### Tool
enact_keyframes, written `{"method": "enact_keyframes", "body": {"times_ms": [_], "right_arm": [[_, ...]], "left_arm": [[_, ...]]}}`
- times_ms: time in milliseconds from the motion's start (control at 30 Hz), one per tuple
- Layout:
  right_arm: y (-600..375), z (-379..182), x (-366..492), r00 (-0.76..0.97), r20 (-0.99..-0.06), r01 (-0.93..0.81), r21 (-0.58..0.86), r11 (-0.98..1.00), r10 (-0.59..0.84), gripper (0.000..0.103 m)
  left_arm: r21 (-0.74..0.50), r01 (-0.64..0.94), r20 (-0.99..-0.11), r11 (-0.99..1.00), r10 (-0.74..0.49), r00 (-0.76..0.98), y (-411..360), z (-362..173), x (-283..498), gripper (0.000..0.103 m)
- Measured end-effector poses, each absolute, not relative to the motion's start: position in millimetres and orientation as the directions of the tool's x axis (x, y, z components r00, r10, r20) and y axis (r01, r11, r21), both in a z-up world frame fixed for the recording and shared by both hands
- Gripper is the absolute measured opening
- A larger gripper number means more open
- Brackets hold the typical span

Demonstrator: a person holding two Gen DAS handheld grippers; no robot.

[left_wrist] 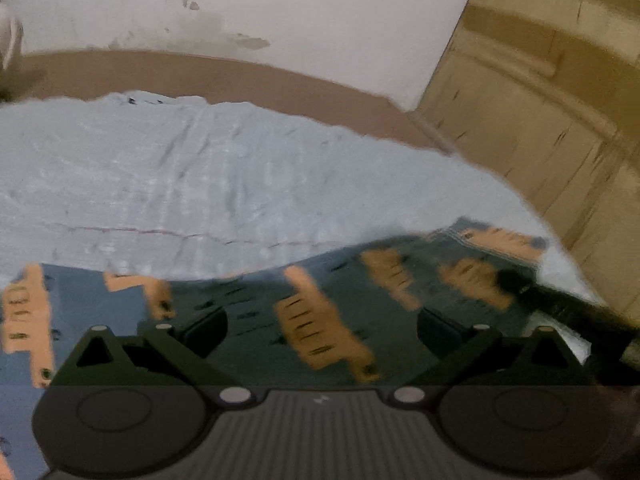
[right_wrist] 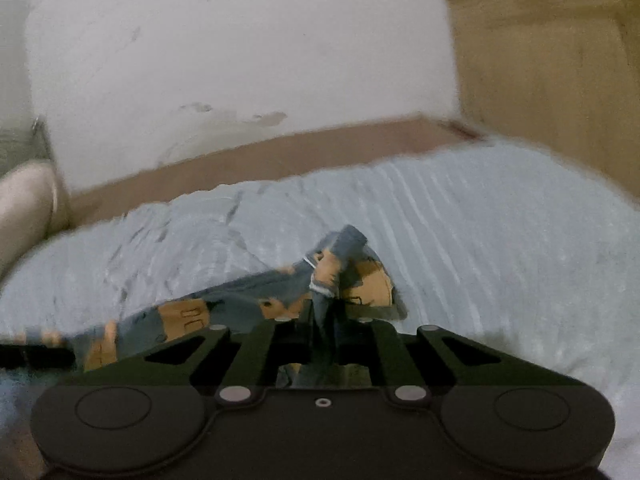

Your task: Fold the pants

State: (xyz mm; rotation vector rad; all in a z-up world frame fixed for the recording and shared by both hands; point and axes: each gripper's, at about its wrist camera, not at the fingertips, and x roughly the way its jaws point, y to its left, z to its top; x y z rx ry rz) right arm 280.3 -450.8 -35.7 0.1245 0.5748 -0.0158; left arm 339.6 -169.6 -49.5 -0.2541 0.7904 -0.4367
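The pants (left_wrist: 320, 312) are blue-grey with orange patches that carry dark marks; the marks look like printing, but both views are blurred and no word or label on them can be read. The pants lie on a bed covered by a pale blue sheet (left_wrist: 200, 184), near its front edge.

In the left wrist view the left gripper (left_wrist: 322, 330) stands wide open above the pants. Its two fingers (left_wrist: 204, 328) are well apart, with the patterned cloth showing between them, and no pad presses on the cloth. At the right edge of that view a dark shape lies on the pants, too blurred to name.

In the right wrist view the right gripper (right_wrist: 326, 320) is closed, its jaws drawn together on a bunched end of the pants (right_wrist: 340, 272). The pinched cloth stands up in a peak just past the fingertips, and the rest of the pants trails off to the left across the sheet (right_wrist: 500, 240).

Behind the bed runs a brown headboard (left_wrist: 240, 76), and above it a white wall (left_wrist: 280, 4) with scuffed, peeling spots. A light wooden cupboard (left_wrist: 540, 100) stands at the right. A small pale mark sits on the body of the left gripper, too small to read.
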Motion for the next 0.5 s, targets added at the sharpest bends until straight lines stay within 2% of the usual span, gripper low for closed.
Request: {"method": "enact_keyframes", "body": {"times_ms": [133, 200, 367, 467, 500], "right_arm": [[-417.4, -24.5, 272.6, 0.867, -0.499, -0.044, -0.076, 0.996, 0.0, 0.007], [-398.2, -21.1, 266.1, 0.881, -0.473, -0.092, -0.177, 0.98, -0.003, 0.004], [-343.9, -21.9, 238.9, 0.909, -0.414, -0.245, -0.451, 0.858, 0.042, 0.0], [-320.7, -31.5, 227.9, 0.897, -0.438, -0.307, -0.529, 0.791, 0.055, 0.0], [-320.2, -34.6, 228.3, 0.89, -0.454, -0.307, -0.512, 0.802, 0.051, 0.006]], "left_arm": [[-0.516, 0.293, -0.568, 0.805, -0.578, 0.586, -160.6, -45.0, 342.6, 0.103], [-0.575, 0.304, -0.533, 0.76, -0.629, 0.566, -156.5, -44.2, 343.0, 0.103], [-0.718, 0.282, -0.443, 0.636, -0.73, 0.521, -142.3, -51.1, 342.0, 0.103], [-0.711, 0.25, -0.47, 0.657, -0.709, 0.526, -138.4, -54.4, 342.2, 0.103], [-0.709, 0.247, -0.474, 0.661, -0.705, 0.528, -135.9, -55.1, 341.5, 0.103]]}}
